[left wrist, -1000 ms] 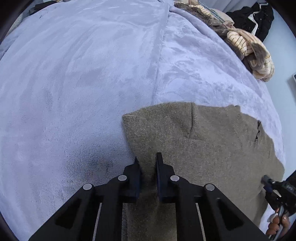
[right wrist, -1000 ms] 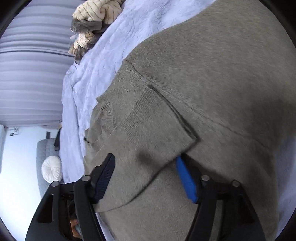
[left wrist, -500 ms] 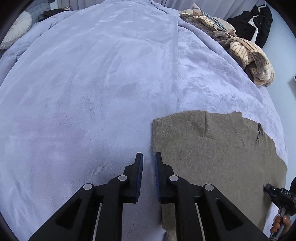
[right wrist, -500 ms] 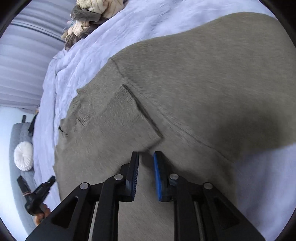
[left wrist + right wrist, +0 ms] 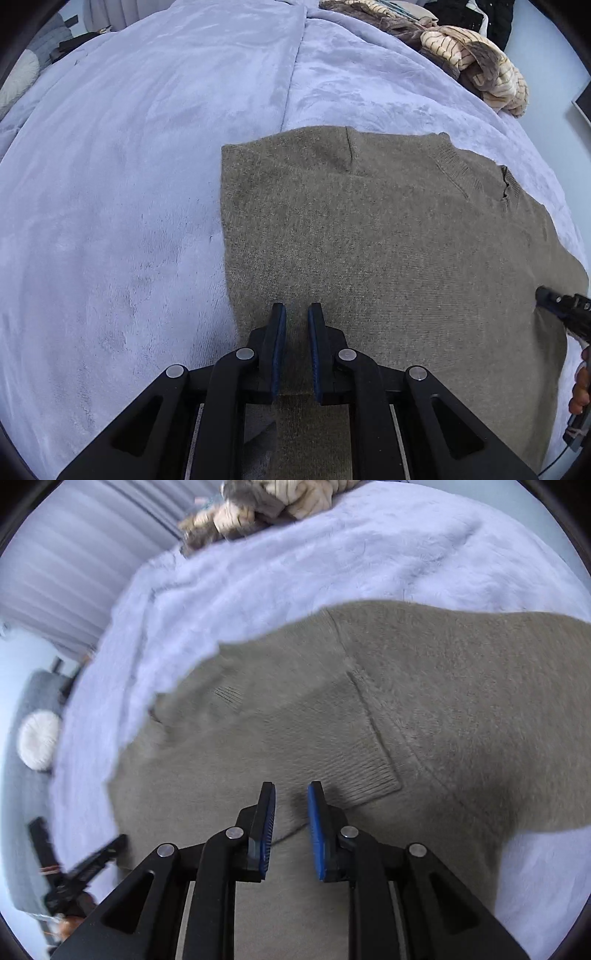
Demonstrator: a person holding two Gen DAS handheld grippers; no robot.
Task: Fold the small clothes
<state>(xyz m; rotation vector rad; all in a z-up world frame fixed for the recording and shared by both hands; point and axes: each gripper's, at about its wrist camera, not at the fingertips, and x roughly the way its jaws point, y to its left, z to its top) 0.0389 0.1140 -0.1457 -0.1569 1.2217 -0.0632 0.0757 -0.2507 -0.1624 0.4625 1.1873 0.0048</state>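
My left gripper (image 5: 295, 314) hangs shut and empty above the olive-brown knitted sweater (image 5: 388, 251); right gripper (image 5: 291, 794) is opening, empty (folded sleeve cuff (image 5: 343, 746) may spring loose, unpinned).

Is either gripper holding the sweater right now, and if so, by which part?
Neither. The left gripper is shut and the right gripper is opening slightly; both hover empty over the olive sweater.

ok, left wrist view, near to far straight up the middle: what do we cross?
Left gripper with its jaws nearly shut over the cloth → olive-brown knit sweater lying flat → lavender plush blanket → heap of striped and brown clothes at the far right edge of the bed.
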